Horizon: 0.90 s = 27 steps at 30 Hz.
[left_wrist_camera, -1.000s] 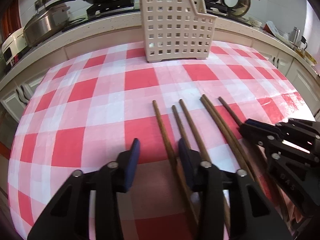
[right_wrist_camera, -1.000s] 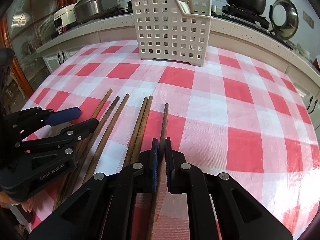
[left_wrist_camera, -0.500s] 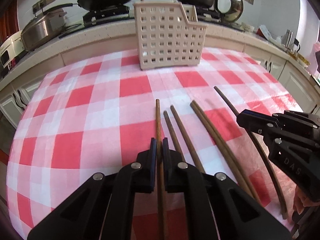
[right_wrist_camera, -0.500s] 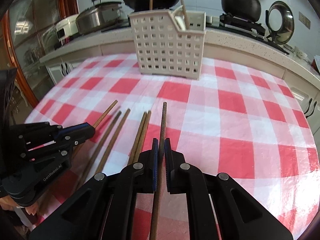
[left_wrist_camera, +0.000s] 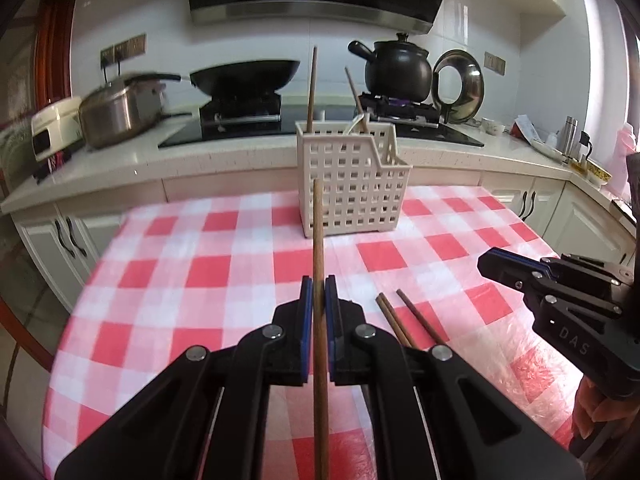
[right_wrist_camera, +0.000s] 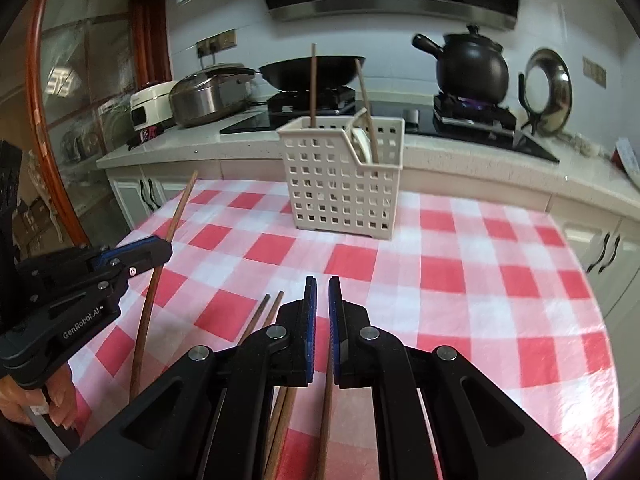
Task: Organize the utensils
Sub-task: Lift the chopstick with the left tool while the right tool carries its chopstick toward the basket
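Observation:
My left gripper (left_wrist_camera: pixel 319 296) is shut on a brown wooden chopstick (left_wrist_camera: pixel 319 240), held above the checked table and pointing at the white perforated utensil basket (left_wrist_camera: pixel 352 184). The same gripper (right_wrist_camera: pixel 160 248) and chopstick (right_wrist_camera: pixel 176 216) show at the left of the right wrist view. My right gripper (right_wrist_camera: pixel 322 296) is nearly shut on another chopstick (right_wrist_camera: pixel 326 408), whose shaft shows only behind the pads. Chopsticks stand in the basket (right_wrist_camera: pixel 344 184). More chopsticks lie on the cloth (left_wrist_camera: pixel 400 320), (right_wrist_camera: pixel 264 312).
The red and white checked tablecloth (left_wrist_camera: pixel 200 280) covers the table. Behind it runs a counter (left_wrist_camera: pixel 120 160) with a wok (left_wrist_camera: pixel 244 76), a black pot (left_wrist_camera: pixel 400 68), a steel pot (left_wrist_camera: pixel 116 112) and a lid. Cabinet doors lie left and right.
My left gripper closed on a chopstick and lifted it off the cloth. My right gripper lifted too, and its chopstick no longer sticks out past the fingertips. Both views have tilted up towards the basket.

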Motion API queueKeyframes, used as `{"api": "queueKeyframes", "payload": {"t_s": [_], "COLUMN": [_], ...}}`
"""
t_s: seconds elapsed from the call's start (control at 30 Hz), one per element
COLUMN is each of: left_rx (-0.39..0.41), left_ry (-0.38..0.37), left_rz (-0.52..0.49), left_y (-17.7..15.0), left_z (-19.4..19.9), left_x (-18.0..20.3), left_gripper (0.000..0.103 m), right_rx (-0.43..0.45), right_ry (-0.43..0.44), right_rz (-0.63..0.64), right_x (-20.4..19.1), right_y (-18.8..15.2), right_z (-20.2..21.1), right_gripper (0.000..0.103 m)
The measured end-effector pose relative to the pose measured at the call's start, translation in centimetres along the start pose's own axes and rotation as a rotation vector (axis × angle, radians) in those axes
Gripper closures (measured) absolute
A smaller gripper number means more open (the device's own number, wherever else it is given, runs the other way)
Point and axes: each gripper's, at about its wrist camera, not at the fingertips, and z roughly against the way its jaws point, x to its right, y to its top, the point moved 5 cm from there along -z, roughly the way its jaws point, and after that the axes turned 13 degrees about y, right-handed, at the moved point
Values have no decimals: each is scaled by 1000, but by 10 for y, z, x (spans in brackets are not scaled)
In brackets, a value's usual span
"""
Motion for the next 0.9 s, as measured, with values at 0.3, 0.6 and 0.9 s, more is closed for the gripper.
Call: {"api": "queueKeyframes", "payload": {"t_s": [0.3,0.6,0.9], "left_rx": [-34,-55,-45], "left_ry": [-16,-42,-41], "left_rz": [-2,17,34], "left_y": [-18,-23,-20], "left_z": [-8,-19,-16], "left_x": [-1,-4,-10], "left_gripper": [97,97,97], "right_rx": [-174,-306,-264], "right_ry": [2,-39,-54], "right_rz": [-49,-16,14], "right_x": [20,22,17], "right_y": [-39,-58,-56], "right_z": [-37,-83,-77], "right_gripper": [92,84,98]}}
